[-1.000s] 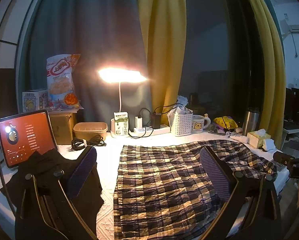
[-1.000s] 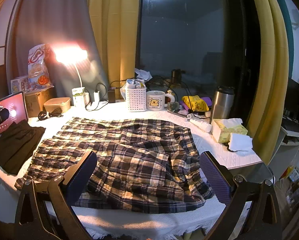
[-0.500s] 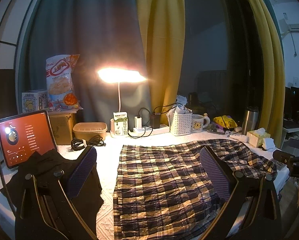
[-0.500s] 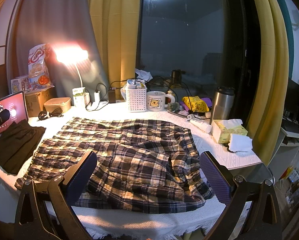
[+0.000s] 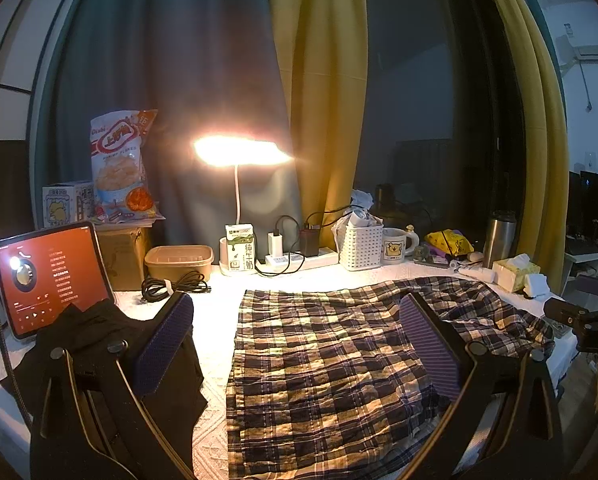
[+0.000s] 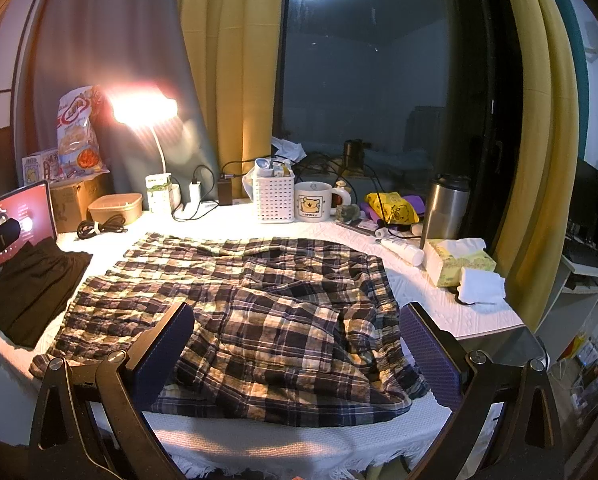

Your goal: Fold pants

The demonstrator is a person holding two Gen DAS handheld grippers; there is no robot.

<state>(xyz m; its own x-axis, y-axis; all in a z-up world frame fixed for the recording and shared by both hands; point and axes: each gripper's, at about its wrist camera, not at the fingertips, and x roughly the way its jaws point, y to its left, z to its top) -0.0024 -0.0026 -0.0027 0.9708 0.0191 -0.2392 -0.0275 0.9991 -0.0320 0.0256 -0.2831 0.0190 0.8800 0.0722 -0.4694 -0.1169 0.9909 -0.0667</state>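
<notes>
Plaid pants [image 5: 331, 356] lie spread and wrinkled on the white table cover [image 5: 219, 284]; they also show in the right wrist view [image 6: 259, 312]. My left gripper [image 5: 295, 344] is open and empty, held above the pants' left part near the front edge. My right gripper [image 6: 295, 352] is open and empty, held above the pants' front right part. A folded black garment [image 5: 99, 344] lies at the left, also in the right wrist view [image 6: 31, 280].
A lit tablet [image 5: 47, 276] leans at the left. Along the back stand a lamp [image 5: 239, 152], a brown container [image 5: 179, 258], a white basket [image 6: 275, 196], a mug [image 6: 315, 200], a steel flask [image 6: 443, 208] and a tissue box [image 6: 459, 264]. The table edge drops off at the right.
</notes>
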